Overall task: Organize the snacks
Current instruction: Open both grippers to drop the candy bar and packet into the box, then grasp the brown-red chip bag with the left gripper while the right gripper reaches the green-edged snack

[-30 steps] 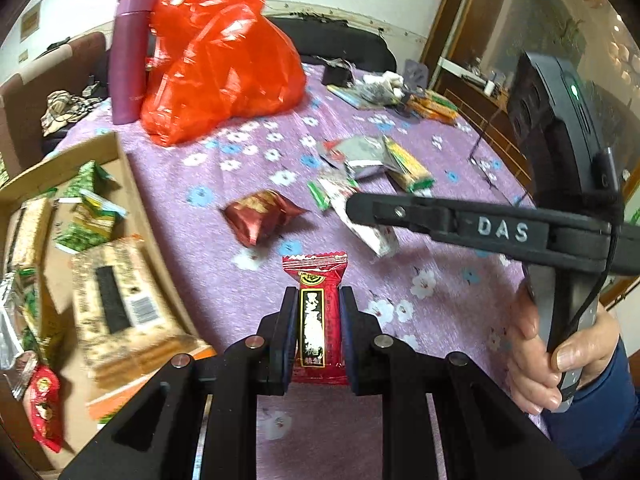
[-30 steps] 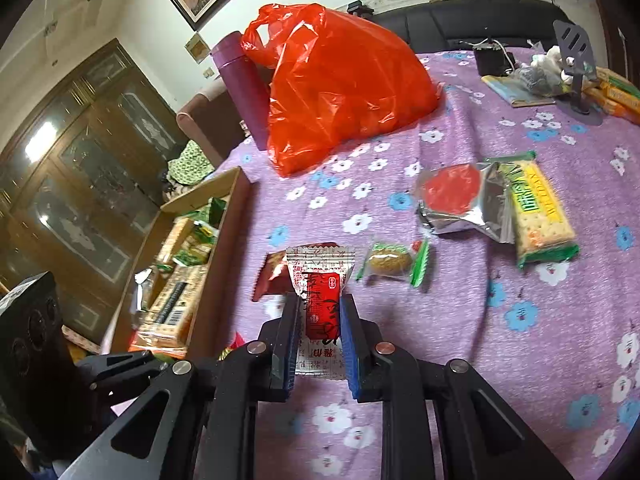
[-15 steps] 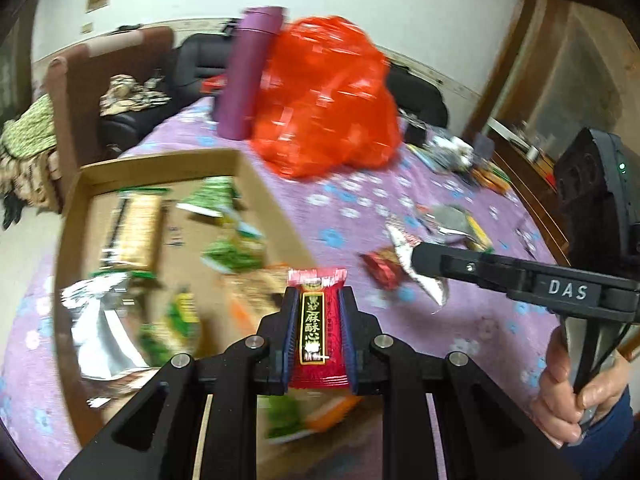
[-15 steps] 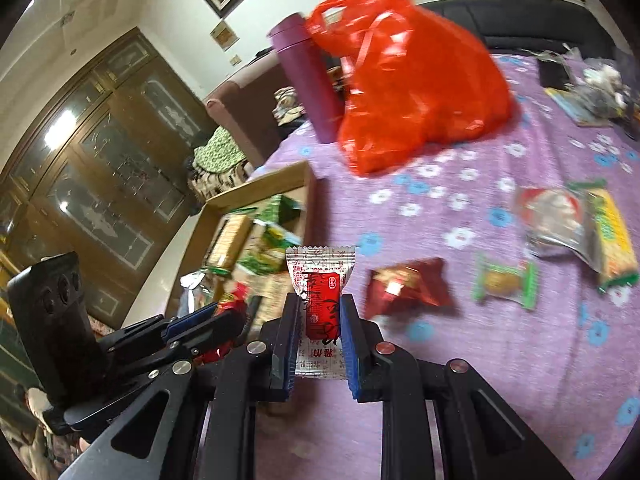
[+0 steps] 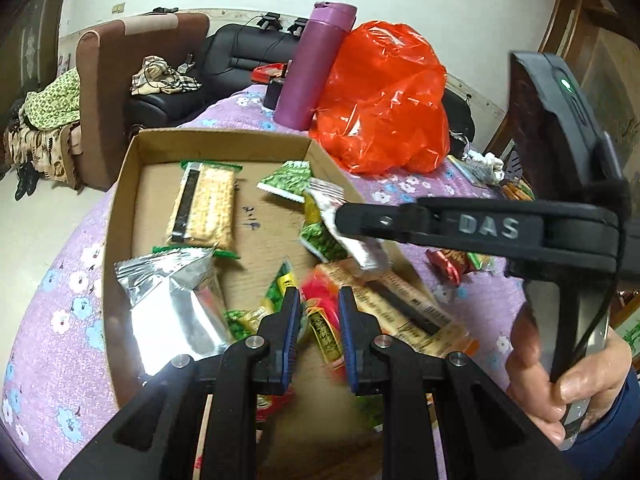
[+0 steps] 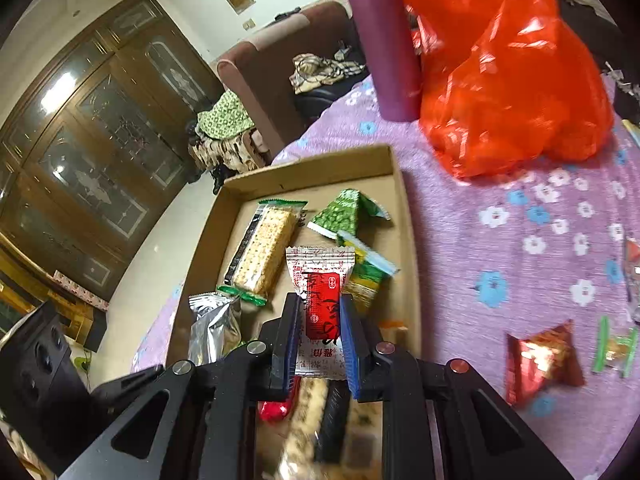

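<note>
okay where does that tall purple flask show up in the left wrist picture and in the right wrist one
Left wrist view: the tall purple flask stands top centre, beyond the cardboard box, against the left side of the orange plastic bag.
Right wrist view: the flask is top centre-right, again left of the bag.
Shared landmark: the orange bag.

A desk [image 6: 460,240] covered in purple cloth printed with white and blue flowers carries a shallow cardboard box [image 6: 404,216] of packaged snacks near its edge. Behind the box stand a tall purple flask [image 6: 380,40], upright, and just beside it a crumpled red plastic bag [image 6: 508,76]. On the bare cloth to the right of the box lie a dark red foil packet [image 6: 540,360] and, near it, a small green-edged clear wrapper [image 6: 616,348], with more packets blurred at the far edge
</note>
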The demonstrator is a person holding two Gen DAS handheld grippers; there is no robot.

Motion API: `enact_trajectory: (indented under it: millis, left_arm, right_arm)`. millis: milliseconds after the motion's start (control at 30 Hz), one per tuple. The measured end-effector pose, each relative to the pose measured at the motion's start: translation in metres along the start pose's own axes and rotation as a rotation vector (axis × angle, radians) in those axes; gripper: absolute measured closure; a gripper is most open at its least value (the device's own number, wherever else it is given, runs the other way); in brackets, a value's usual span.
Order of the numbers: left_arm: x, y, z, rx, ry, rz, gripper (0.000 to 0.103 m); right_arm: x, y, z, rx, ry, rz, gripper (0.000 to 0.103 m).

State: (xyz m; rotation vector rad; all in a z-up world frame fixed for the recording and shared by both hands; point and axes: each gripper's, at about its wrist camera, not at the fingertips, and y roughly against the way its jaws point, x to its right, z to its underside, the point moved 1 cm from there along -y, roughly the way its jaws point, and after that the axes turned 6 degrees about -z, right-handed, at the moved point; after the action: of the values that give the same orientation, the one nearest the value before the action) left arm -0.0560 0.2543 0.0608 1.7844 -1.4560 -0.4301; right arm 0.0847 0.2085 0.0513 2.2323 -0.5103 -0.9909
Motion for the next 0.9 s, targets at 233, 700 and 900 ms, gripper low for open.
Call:
enact_trajectory:
  millis: [233,700,900]
  left_arm:
    - [-0.001,0.003,0.001,0.003,-0.009,-0.001,0.084]
    - [0.030,0.020,-0.005,0.037,-0.042,-0.005,0.067]
    - [0.065,0.020,-0.010,0.040,-0.096,0.006,0.055]
  right_arm:
    - [-0.010,-0.020,-0.001,-0.019,0.009,0.001,0.076]
    - [0.027,0.051,0.016,0.077,-0.037,-0.028,0.067]
    - [0.077,0.094,0.025,0.152,-0.100,0.043,0.058]
